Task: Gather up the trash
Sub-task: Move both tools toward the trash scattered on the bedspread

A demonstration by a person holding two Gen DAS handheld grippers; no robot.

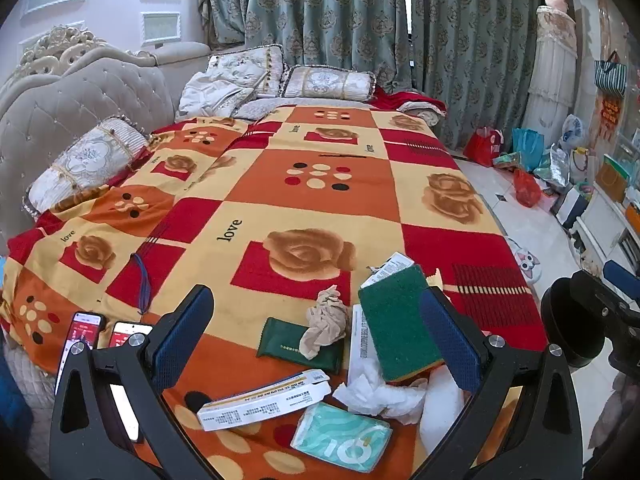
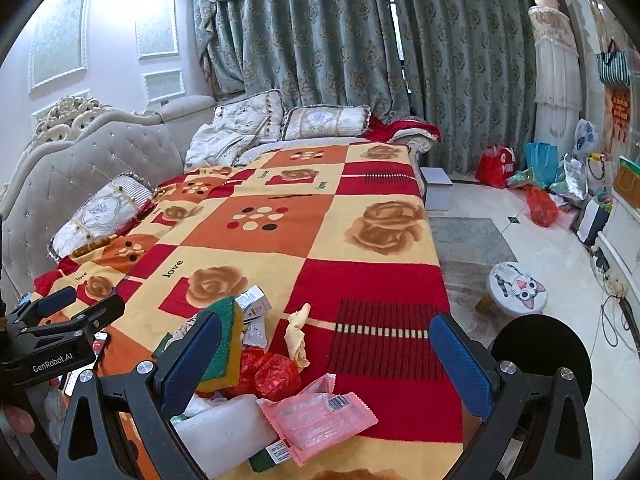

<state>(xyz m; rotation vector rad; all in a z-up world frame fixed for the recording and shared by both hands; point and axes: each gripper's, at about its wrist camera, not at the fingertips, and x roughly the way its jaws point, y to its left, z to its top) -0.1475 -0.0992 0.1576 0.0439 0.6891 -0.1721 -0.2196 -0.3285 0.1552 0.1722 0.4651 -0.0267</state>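
Collection unstarted: our left gripper (image 1: 316, 344) and right gripper (image 2: 326, 364), jaws apart, empty, over litter at blanket's near edge; next, close on green scouring pad (image 1: 394, 320).

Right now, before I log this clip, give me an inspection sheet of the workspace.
Surface: patterned blanket over a sofa.
Job's things: green sponge, crumpled tissue, long white box, pink wrapper, red wrapper.
Clutter: two phones, teal tissue pack.
Grippers: left gripper and right gripper open, jaws empty.
Cables: cords on the floor.
Surroundings: curtains, cat stool, bags.
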